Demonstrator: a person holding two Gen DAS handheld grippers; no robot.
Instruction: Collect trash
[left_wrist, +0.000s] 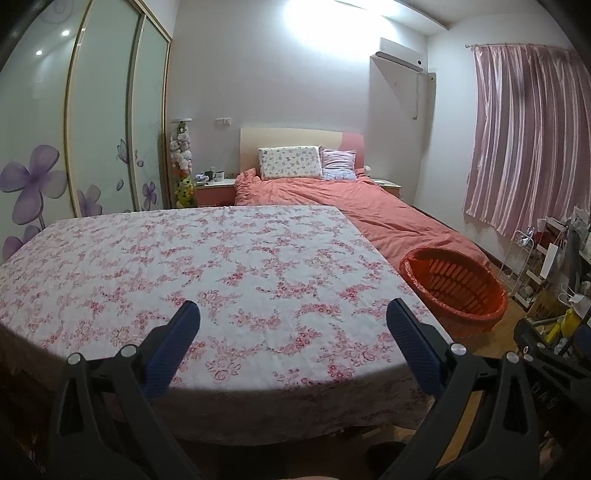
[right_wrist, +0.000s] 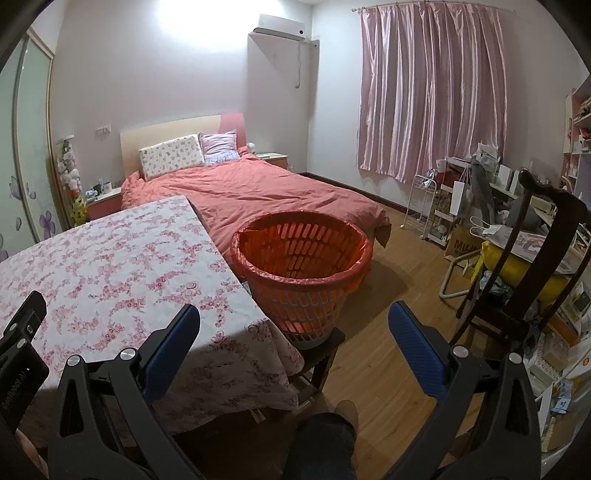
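Note:
An orange slatted basket (right_wrist: 301, 258) lined with a red bag stands on a low stool at the right end of the table; it also shows in the left wrist view (left_wrist: 456, 286). The table (left_wrist: 207, 258) wears a pink floral cloth, and I see no trash on it. My left gripper (left_wrist: 293, 314) is open and empty over the table's near edge. My right gripper (right_wrist: 293, 317) is open and empty, held near the table's right corner (right_wrist: 255, 321) in front of the basket. The left gripper's body shows at the left edge of the right wrist view (right_wrist: 22, 339).
A bed (right_wrist: 258, 192) with a coral duvet lies behind the table and basket. A dark wooden chair (right_wrist: 524, 258) with a yellow cushion and cluttered racks (right_wrist: 443, 206) stand at the right. Bare wooden floor (right_wrist: 388, 295) lies between basket and chair. Wardrobe doors (left_wrist: 92, 129) are at left.

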